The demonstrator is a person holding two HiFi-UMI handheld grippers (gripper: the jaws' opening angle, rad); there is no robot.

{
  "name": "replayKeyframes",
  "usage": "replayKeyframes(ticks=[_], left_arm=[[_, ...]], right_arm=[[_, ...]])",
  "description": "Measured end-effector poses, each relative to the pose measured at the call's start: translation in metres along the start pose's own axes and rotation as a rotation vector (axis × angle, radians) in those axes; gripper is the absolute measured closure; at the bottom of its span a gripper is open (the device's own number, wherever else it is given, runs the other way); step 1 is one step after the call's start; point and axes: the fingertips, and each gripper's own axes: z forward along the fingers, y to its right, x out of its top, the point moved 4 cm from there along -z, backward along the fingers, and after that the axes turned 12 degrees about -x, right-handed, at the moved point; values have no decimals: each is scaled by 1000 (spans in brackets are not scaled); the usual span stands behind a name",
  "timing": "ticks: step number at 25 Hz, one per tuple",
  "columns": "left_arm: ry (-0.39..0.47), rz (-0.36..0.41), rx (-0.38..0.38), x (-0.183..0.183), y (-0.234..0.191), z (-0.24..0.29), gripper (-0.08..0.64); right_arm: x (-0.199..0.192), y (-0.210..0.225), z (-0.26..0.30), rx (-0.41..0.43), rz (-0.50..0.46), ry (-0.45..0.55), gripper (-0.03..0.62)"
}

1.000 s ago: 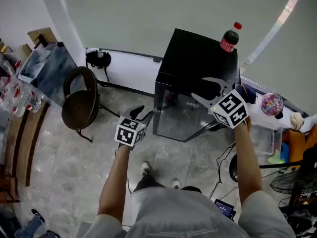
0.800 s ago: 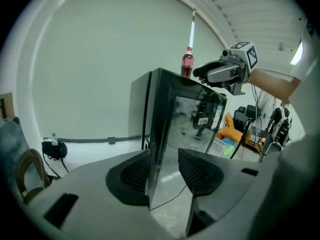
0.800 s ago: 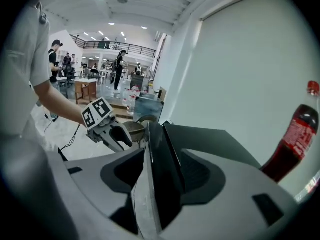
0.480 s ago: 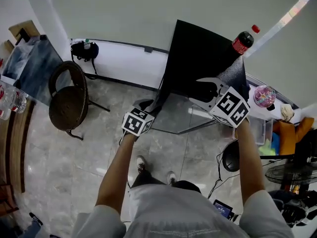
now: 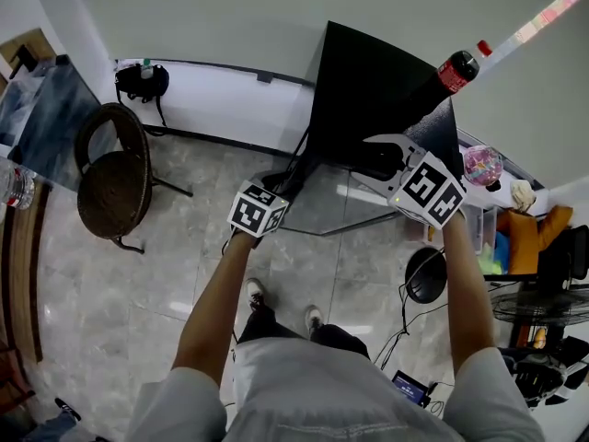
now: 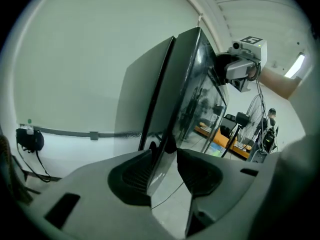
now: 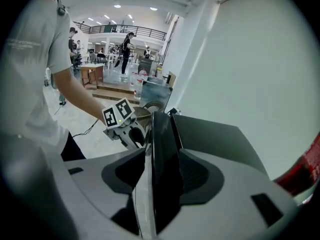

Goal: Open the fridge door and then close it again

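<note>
A small black fridge (image 5: 368,90) stands against the wall, its glass door (image 5: 322,205) facing me. My left gripper (image 5: 276,187) is at the door's left edge. In the left gripper view the left gripper (image 6: 167,171) has that edge (image 6: 195,84) between closing jaws, lying against one pad with a gap at the other. My right gripper (image 5: 382,155) is at the door's top right corner. In the right gripper view the right gripper (image 7: 162,176) is closing, and the door edge (image 7: 160,134) fills the space between both pads.
A cola bottle (image 5: 456,70) stands on the fridge's right rear corner. A wicker chair (image 5: 110,178) sits on the floor at the left, and a black bag (image 5: 140,81) lies by the wall. Cables, a fan (image 5: 543,307) and clutter crowd the right side.
The left gripper has moved from the floor side in to the door's left edge. The right gripper has come down over the door's top right corner. My view has drawn nearer the fridge.
</note>
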Motion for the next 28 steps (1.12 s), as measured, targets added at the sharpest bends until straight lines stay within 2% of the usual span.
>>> replayKeyframes(ticks=[4,12,16,24,28], left_arm=[[-4,17,7,0,1,3,414],[42,-39,6,-3,2,-1,430],[60,-50,38,-4,4,-2,430],[48,-59,77,-4,7,0,430],[37,-65,68,-4,7,-1,430]], right_arm=[[-3,3,2,-26,4,20,400],[-3,1,2,17,2,22,414],[-3,-1,0,12,-21,35,416],[-6,-1,-1,23,-35,53,416],[-4,-3,-2,10,-53,64,416]])
